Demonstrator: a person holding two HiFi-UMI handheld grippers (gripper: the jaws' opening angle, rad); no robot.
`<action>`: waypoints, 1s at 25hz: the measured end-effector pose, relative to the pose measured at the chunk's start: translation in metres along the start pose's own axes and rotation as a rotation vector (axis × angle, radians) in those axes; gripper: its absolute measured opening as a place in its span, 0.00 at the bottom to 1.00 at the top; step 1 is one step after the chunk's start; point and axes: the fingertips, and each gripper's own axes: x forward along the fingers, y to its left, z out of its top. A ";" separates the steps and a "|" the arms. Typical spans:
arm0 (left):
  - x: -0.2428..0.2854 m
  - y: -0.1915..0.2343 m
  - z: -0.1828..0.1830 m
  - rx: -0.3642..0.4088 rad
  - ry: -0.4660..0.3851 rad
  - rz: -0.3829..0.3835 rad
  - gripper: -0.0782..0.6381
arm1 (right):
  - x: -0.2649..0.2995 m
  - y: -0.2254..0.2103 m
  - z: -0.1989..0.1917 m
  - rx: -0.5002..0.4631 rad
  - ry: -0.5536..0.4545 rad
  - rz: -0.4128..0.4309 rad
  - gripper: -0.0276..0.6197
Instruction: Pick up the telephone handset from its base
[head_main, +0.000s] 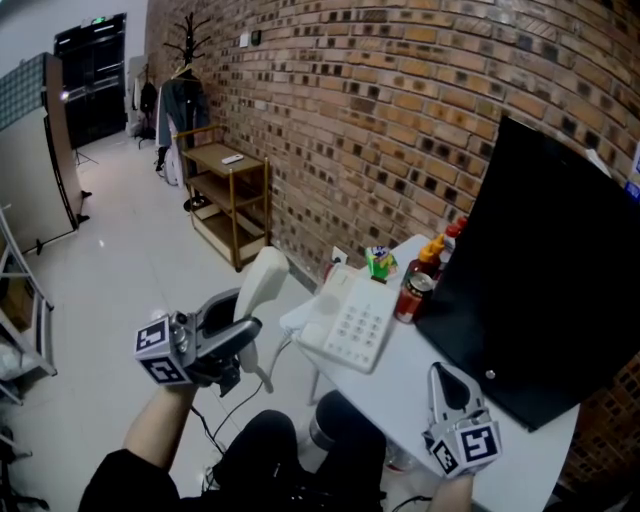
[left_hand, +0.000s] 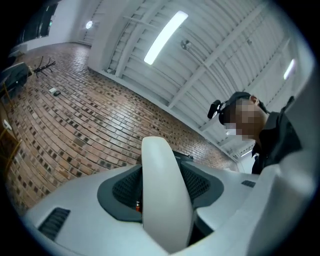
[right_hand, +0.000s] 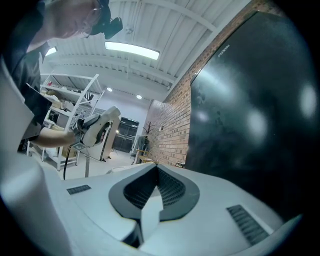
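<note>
A white telephone handset (head_main: 264, 285) hangs in the air to the left of the table, clear of its base (head_main: 352, 322). My left gripper (head_main: 243, 337) is shut on its lower part, and a thin cord (head_main: 243, 392) trails down from it. In the left gripper view the handset (left_hand: 163, 195) stands upright between the two jaws of the left gripper (left_hand: 165, 172), tilted up toward the ceiling. My right gripper (head_main: 443, 373) lies on the white table (head_main: 400, 392) with its jaws together and nothing in them. The right gripper view shows the right gripper (right_hand: 156, 168) and the held handset (right_hand: 104, 124) far off.
On the table behind the phone base stand a red can (head_main: 411, 297), an orange-capped bottle (head_main: 430, 256) and a small green item (head_main: 380, 263). A large black panel (head_main: 550, 270) leans at the right. A brick wall (head_main: 400, 110) and a wooden shelf (head_main: 232, 195) lie beyond.
</note>
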 end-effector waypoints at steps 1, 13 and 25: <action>-0.001 -0.002 0.001 -0.019 -0.016 -0.013 0.45 | 0.000 0.000 0.000 0.000 0.000 0.000 0.06; 0.000 0.000 -0.004 -0.051 -0.020 -0.017 0.45 | -0.001 0.000 0.003 0.001 -0.016 0.007 0.06; 0.002 0.004 -0.015 -0.042 0.025 -0.003 0.45 | 0.000 -0.001 0.004 0.010 -0.027 0.013 0.05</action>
